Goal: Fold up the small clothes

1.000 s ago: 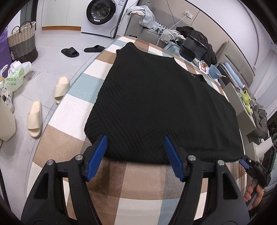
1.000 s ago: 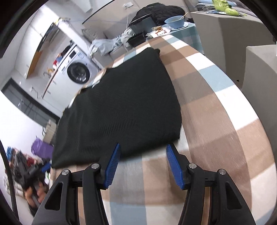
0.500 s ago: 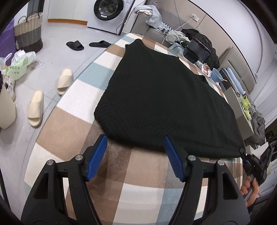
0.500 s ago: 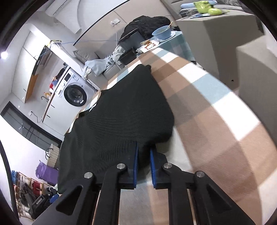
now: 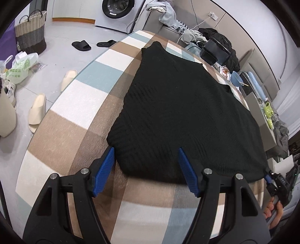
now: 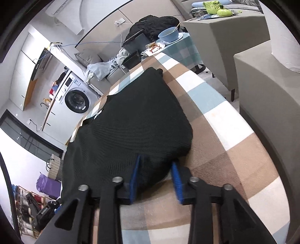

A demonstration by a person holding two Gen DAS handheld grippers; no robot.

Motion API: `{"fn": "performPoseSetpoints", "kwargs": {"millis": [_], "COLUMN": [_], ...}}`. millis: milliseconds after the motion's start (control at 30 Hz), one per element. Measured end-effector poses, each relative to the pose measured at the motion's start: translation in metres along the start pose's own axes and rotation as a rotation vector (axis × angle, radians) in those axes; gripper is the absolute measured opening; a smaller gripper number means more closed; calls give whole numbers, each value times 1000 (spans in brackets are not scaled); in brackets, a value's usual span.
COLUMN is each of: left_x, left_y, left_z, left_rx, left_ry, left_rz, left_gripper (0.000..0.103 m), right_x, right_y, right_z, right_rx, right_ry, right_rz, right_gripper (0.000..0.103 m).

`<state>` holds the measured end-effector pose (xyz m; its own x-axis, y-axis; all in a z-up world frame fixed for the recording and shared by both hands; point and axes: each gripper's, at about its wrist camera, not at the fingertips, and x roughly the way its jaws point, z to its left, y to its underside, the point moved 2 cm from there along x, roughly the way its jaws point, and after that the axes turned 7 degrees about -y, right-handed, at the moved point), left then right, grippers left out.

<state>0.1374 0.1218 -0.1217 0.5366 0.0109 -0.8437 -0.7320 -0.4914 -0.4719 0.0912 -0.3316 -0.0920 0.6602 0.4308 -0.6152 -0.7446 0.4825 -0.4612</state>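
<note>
Round table [image 5: 80, 105], checked cloth in brown, pale blue and white. Its rim curves off at 9 o'clock toward open tiled floor; bare cloth lies all along that side and in front of both grippers. In the right wrist view the rim falls away at 3 o'clock toward a grey armchair [image 6: 262, 105], with a wide band of bare cloth between garment and edge.

Room: washing machine [image 5: 118, 9] at 12 o'clock, woven basket [image 5: 31, 32] at 10, black slippers [image 5: 81, 45] and cream slippers [image 5: 37, 112] on the floor. Blue bowl [image 6: 168, 34] and black clutter at the far end of the table.

Black knit sweater [image 5: 180, 112] lies flat across the middle of the table, near hem facing the grippers.

Left gripper [image 5: 146, 169]: jaws well apart, set astride the sweater's near-left corner; the hem sits between the blue pads [image 5: 105, 169] but neither pad presses on it.

Right gripper [image 6: 155, 178]: jaws have just been opening after a close, now partly apart. A bunched fold of the sweater's near-right corner bulges up between the pads and fills the gap; I cannot tell whether the pads press on it. A hand [image 5: 274, 213] on this gripper's handle shows at 4 o'clock in the left wrist view.
</note>
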Motion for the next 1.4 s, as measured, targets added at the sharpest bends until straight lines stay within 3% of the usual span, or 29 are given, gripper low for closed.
{"fn": "performPoseSetpoints", "kwargs": {"millis": [67, 100, 133, 167, 233, 267, 1200, 1400], "left_x": [4, 6, 9, 11, 15, 16, 26, 24], "left_y": [-3, -4, -5, -7, -10, -11, -19, -14], "left_z": [-3, -5, -6, -8, -12, -13, -11, -11], "left_rx": [8, 14, 19, 29, 38, 39, 65, 92], "left_ry": [-15, -23, -37, -51, -36, -29, -15, -10], "left_rz": [-13, -22, -27, -29, -30, -29, -43, -67], "left_gripper": [65, 59, 47, 44, 29, 28, 29, 29], "right_x": [3, 5, 7, 9, 13, 14, 20, 19], "right_y": [-1, -2, -2, -2, -2, -3, 2, 8], "right_z": [0, 0, 1, 1, 1, 0, 2, 0], "right_rx": [10, 15, 19, 24, 32, 37, -36, -60], "right_ry": [-2, -2, 3, 11, 23, 28, 25, 12], "right_rz": [-7, -10, -11, -12, -8, -6, 1, -4], "right_gripper": [40, 40, 40, 40, 40, 40, 39, 27]}}
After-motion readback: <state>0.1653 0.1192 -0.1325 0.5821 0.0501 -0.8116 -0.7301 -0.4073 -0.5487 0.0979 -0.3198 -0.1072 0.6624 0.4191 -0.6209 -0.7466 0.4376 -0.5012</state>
